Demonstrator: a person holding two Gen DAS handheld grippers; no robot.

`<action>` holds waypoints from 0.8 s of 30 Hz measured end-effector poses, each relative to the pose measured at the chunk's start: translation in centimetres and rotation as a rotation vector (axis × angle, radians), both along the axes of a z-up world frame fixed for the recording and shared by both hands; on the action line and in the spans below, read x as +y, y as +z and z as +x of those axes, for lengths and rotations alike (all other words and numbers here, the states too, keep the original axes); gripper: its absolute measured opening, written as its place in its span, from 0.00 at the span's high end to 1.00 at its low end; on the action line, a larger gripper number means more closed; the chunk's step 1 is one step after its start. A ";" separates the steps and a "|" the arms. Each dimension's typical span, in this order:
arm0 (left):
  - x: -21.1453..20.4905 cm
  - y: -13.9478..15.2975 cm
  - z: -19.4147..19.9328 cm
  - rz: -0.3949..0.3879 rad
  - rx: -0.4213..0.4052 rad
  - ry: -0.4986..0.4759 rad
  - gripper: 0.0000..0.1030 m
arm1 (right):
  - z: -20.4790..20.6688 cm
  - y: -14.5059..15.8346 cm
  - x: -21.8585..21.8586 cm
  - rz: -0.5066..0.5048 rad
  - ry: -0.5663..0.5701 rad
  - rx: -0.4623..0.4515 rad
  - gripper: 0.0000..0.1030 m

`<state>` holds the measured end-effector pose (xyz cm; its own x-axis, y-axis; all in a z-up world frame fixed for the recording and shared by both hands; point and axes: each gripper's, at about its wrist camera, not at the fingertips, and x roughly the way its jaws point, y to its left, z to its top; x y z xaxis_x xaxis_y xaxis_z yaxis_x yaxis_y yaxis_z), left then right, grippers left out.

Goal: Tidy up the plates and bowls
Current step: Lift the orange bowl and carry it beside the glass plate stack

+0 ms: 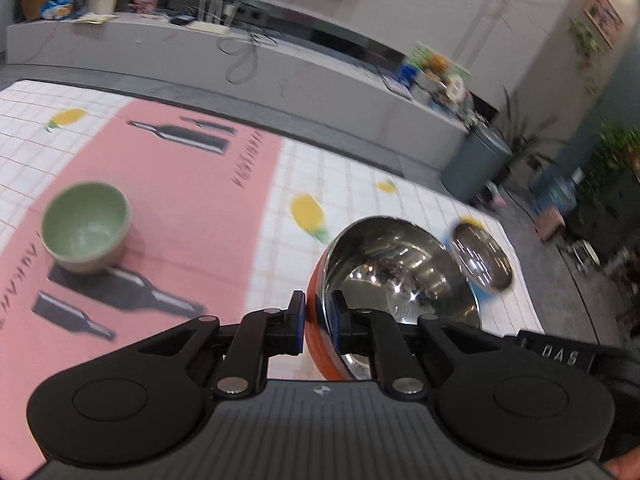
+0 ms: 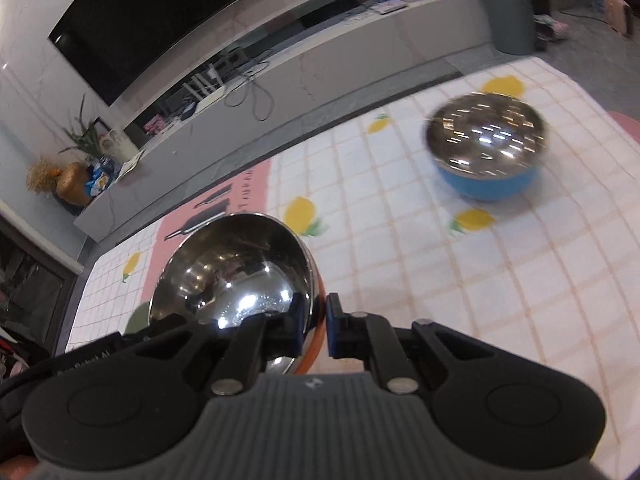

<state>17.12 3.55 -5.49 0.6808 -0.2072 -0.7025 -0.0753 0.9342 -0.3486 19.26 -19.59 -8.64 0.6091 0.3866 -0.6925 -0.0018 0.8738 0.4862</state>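
Both grippers are shut on the rim of one orange steel-lined bowl [image 1: 400, 276], one finger inside and one outside. My left gripper [image 1: 320, 320] grips its left rim. My right gripper [image 2: 318, 322] grips its right rim, and the bowl [image 2: 236, 268] is held above the table. A blue steel-lined bowl [image 2: 486, 148] sits on the checked tablecloth at the right; it also shows blurred in the left wrist view [image 1: 482, 258]. A green ceramic bowl [image 1: 86, 226] stands upright on the pink mat [image 1: 180, 200] to the left.
The tablecloth [image 2: 460, 280] has lemon prints. Beyond the table's far edge runs a long white low cabinet [image 1: 280, 76] with clutter, a grey bin [image 1: 476, 160] and plants [image 1: 616, 160]. A dark screen [image 2: 160, 12] hangs on the wall.
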 end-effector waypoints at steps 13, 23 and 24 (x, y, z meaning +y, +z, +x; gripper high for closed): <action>-9.2 -2.1 -3.3 0.010 0.085 -0.236 0.85 | -6.8 -0.3 -10.3 -0.038 -0.117 0.046 0.93; -11.5 -5.1 -4.3 -0.025 0.175 -0.269 0.84 | -8.9 -3.0 -13.9 -0.044 -0.176 0.137 0.93; -11.4 -5.3 -4.4 -0.028 0.179 -0.264 0.84 | -9.0 -3.1 -14.0 -0.045 -0.175 0.142 0.93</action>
<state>12.71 -7.87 -10.74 0.4669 -0.3814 -0.7978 0.1059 0.9198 -0.3777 10.30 -33.54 -11.77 0.5593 0.2501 -0.7903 0.2179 0.8755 0.4313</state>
